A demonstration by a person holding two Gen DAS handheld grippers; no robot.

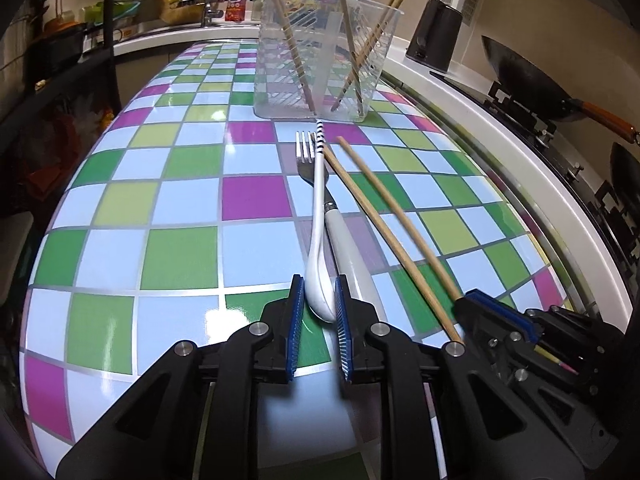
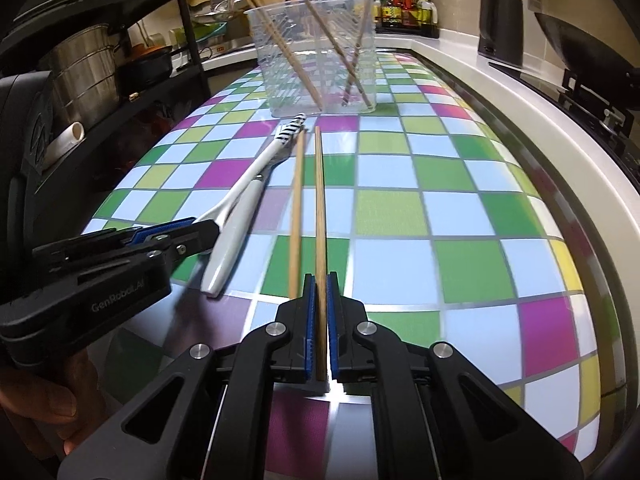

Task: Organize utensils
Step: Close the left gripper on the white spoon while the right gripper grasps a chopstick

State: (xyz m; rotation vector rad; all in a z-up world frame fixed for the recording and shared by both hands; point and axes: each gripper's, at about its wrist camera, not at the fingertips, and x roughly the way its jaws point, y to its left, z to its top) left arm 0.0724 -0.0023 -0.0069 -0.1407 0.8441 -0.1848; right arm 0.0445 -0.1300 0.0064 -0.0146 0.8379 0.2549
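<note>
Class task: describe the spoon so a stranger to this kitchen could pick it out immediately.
Find the clear plastic holder on the checkered table. Four utensils lie before it; the spoon is leftmost, lying across a fork. Only it is white with a striped handle tip.

Two low wrist views, shared table

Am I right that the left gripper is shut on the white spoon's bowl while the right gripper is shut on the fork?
Not quite. The left gripper does clamp the white spoon, but the right gripper is shut on a wooden chopstick, as the right wrist view shows. The fork lies unheld.
</note>
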